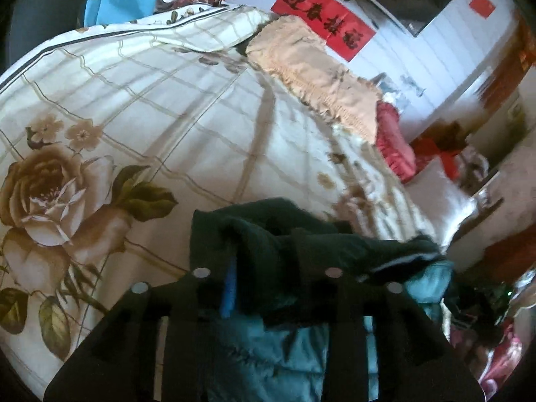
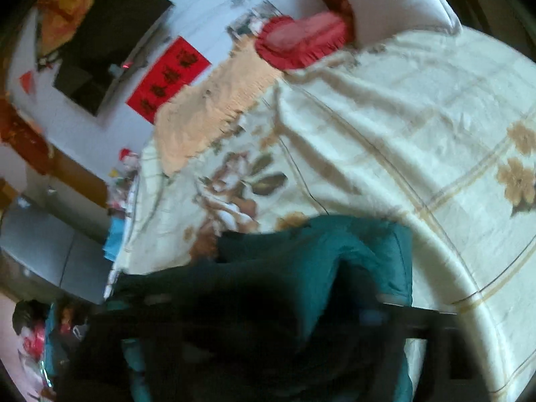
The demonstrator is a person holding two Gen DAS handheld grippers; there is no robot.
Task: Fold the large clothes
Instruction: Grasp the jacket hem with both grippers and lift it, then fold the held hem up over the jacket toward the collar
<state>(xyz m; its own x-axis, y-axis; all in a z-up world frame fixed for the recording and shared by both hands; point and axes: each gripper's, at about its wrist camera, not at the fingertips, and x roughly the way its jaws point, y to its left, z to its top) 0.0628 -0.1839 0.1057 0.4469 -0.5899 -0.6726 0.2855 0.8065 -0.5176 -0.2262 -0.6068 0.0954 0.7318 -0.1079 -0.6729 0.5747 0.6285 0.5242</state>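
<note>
Dark teal padded jacket point(image 1: 268, 251) lies bunched on floral bedspread point(image 1: 134, 107), right under both grippers. Left gripper point(image 1: 264, 278): jaws parted, fabric heaped between them, pads seemingly not pressing; reads as released. Right gripper point(image 2: 268, 328): blurred and dark, jaws look spread wide, no grasp evident. Step, judged: garment just set down for folding. Next move calls for spreading it flat, finding edge or sleeve. Red wall banner point(image 1: 323, 16) carries black Chinese characters, too blurred to read.

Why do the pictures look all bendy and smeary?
Both wrist views use a fisheye lens, so the bed cover bulges and corners go black. The right wrist view is smeared, so the teal jacket looks fuzzy; the left wrist view is sharper, with soft shadow stripes.
</note>
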